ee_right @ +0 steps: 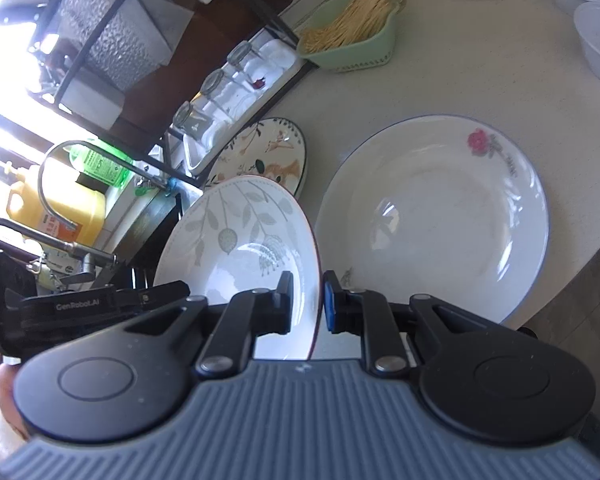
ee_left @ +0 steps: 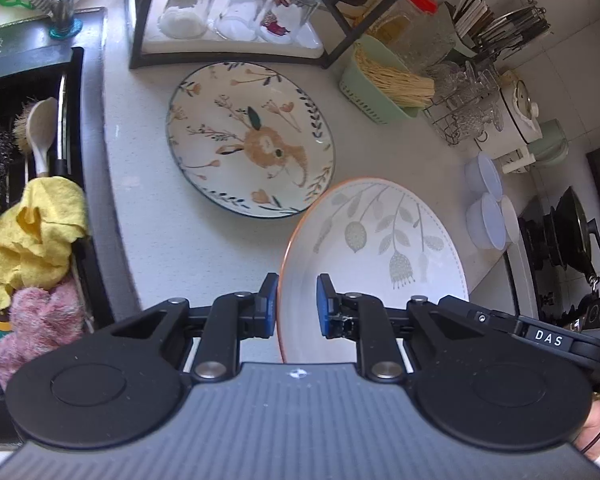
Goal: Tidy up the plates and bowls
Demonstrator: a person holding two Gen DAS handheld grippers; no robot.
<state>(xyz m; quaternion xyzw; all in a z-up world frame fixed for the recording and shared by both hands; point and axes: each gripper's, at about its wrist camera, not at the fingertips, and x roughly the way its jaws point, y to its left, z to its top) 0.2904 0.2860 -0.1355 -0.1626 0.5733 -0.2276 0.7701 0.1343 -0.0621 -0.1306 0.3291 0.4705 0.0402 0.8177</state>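
A: Gripping the leaf-pattern plate (ee_left: pixel 380 240) from both sides, are you? Your left gripper (ee_left: pixel 298 304) sits low in the middle of its frame, blue pads straddling the plate's orange rim with a slim gap showing on the inner side.

B: And your right gripper (ee_right: pixel 306 300) does likewise in its own view, jaws nearly closed over the rim of the same plate (ee_right: pixel 240 240), which stands tilted off the counter (ee_right: pixel 460 60).

A: Look above it, centre frame: your deer plate (ee_left: pixel 252 140) lies flat below the glass rack (ee_left: pixel 228 20).

B: Right of centre in the right wrist view, your rose plate (ee_right: pixel 436 216) lies flat too, just beside the held one. Plastic bowls (ee_right: pixel 596 20) sit at the upper right corner.
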